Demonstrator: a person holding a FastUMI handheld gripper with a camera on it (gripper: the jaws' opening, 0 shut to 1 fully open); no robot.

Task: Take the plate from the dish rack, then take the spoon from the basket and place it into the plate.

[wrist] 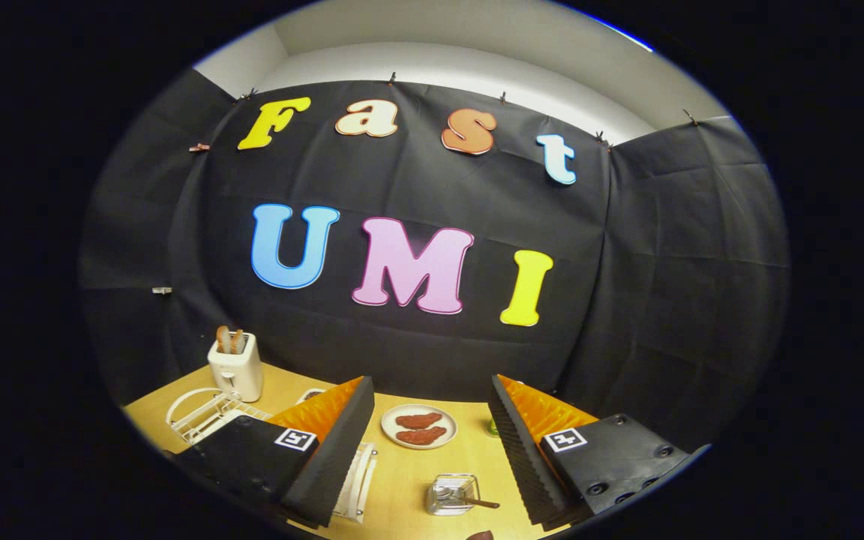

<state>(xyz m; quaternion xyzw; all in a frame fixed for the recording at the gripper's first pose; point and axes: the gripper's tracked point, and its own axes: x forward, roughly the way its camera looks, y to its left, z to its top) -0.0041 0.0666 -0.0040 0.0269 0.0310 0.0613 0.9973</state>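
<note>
**Gripper held high and open, nothing picked up yet**

I start with the biggest thing in front of me, the pale wooden tabletop [409, 480], which carries everything the task needs. I am holding the rig well above it and tilted up, which I take to be a staging pose for choosing an approach rather than a reach.

The white wire dish rack [203, 414] sits beyond my left finger, beside a white toaster [237, 366] with two brown slices standing in its slots. A pale curved rim rises at the rack's far side; I judge it may be the plate to fetch, though I cannot say for sure. Standing on edge in a rack would suit a pinch on the rim.

Between and beyond the fingers lies a round white plate [418, 426], flat on the table, bearing two reddish-brown pieces of food. Being loaded, it looks like no target of mine.

Nearer, just ahead of the fingers, stands a small clear square basket [452, 493]. A slim brown-handled spoon [469, 500] leans in it, handle jutting out toward my right finger, which offers an easy grip. It looks thin and light, so it may slip.

My gripper [432, 450] is spread wide, its fingers well apart and gripping nothing.
</note>
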